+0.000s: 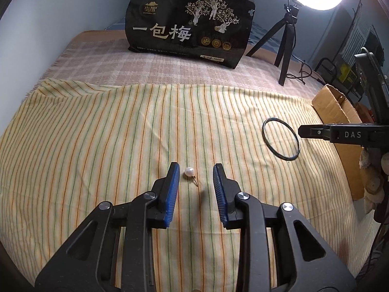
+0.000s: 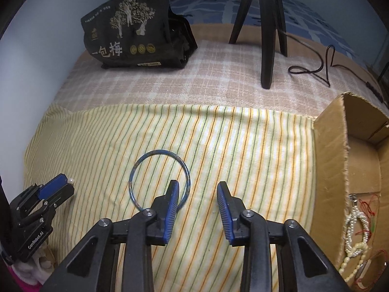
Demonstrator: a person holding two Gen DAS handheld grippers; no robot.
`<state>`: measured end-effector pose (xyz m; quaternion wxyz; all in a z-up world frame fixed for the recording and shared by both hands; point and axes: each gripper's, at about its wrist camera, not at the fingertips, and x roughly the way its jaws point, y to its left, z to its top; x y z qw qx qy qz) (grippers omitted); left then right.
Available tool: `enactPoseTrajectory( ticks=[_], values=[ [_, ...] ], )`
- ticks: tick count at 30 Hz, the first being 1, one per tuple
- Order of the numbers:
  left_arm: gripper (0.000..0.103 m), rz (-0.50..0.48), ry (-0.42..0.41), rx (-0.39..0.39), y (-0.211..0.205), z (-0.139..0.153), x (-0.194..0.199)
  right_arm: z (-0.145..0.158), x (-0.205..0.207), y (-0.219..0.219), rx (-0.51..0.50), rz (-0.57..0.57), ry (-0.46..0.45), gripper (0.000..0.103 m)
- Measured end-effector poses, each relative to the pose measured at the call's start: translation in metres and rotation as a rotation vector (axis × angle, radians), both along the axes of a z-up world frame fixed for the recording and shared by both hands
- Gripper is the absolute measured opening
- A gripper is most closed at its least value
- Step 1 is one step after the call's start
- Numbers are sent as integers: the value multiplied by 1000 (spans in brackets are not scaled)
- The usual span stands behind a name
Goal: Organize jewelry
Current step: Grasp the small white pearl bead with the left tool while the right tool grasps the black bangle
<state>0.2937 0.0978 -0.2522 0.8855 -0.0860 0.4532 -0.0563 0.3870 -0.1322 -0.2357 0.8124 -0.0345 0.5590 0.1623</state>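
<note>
Two blue-padded fingers of the left gripper (image 1: 196,168) are standing parted around the pearl earring (image 1: 189,171) in the left wrist view, pinching nothing, the pearl lying just beside the finger at nine o'clock on the striped cloth (image 1: 97,133), seemingly to bracket it for a pinch. In the right wrist view the right gripper (image 2: 198,186) is also spreading empty, one finger reaching inside the bangle (image 2: 159,179) at ten o'clock, probably straddling its rim, while the cardboard box (image 2: 330,170) at three o'clock is holding beaded pieces.
</note>
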Motion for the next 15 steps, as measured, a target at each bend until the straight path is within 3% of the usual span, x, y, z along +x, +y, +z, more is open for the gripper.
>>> enactPoseTrajectory(
  ticks=[2, 9, 15],
  values=[
    [20, -5, 4, 5, 0, -2, 1, -4, 2, 2, 11, -1, 11, 30],
    [9, -7, 13, 35, -2, -14, 6, -14, 1, 16, -51, 28, 4, 24],
    [7, -6, 0, 43, -2, -14, 5, -16, -2, 25, -94, 48, -30, 6]
  ],
)
